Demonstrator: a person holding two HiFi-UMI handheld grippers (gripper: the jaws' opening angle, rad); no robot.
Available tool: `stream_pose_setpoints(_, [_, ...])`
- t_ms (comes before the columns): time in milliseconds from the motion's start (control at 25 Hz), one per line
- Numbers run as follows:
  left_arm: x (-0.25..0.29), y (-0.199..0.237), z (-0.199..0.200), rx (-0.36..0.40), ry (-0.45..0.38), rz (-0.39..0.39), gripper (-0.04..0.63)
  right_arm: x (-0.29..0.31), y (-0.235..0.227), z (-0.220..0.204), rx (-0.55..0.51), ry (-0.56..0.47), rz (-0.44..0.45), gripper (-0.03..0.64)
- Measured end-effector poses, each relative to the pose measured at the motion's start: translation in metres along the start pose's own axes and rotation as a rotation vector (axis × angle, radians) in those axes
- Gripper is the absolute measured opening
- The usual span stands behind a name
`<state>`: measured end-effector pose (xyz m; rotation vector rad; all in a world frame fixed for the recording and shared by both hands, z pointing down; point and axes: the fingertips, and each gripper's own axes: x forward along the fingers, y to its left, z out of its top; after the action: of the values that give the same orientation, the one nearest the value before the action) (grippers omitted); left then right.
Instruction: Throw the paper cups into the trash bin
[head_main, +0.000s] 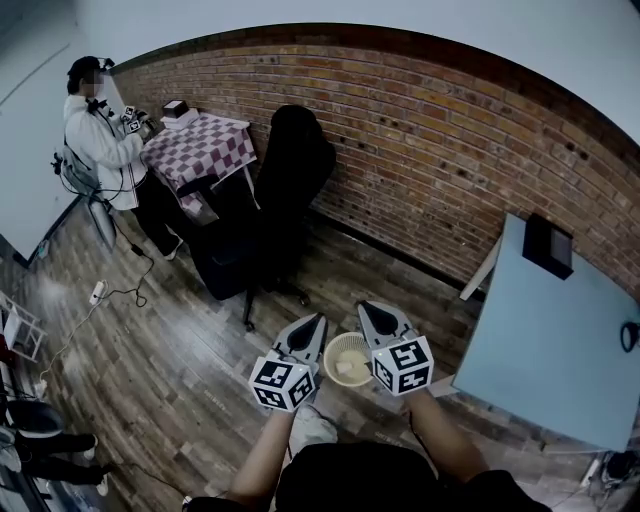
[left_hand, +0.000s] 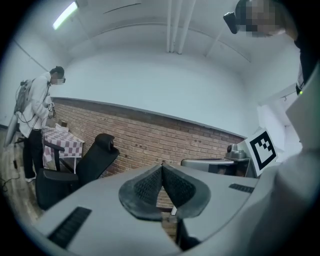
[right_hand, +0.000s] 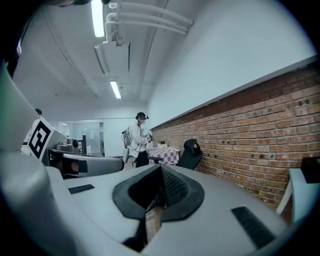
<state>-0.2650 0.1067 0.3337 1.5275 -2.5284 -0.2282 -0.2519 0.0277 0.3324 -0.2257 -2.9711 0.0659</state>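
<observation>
Both my left gripper (head_main: 316, 322) and right gripper (head_main: 368, 310) are pressed together with nothing in them, hanging just above the trash bin (head_main: 327, 360) on the floor. The pale lump inside looks like a paper cup (head_main: 352, 370), so I'd say the toss is done. I can't spot any more cups on the desk (head_main: 560, 350), but if one turns up it'll be light, thin and easy to crush, so I'd pinch the wall near the rim gently.
</observation>
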Motion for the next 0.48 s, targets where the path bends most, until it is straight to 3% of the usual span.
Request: stream_pose_setpoints(480, [-0.027, -0.074, -0.003, 0.038, -0.035, 0.025, 0.009, -0.077, 0.004, 0.006, -0.03, -0.049, 0.044, 0.005])
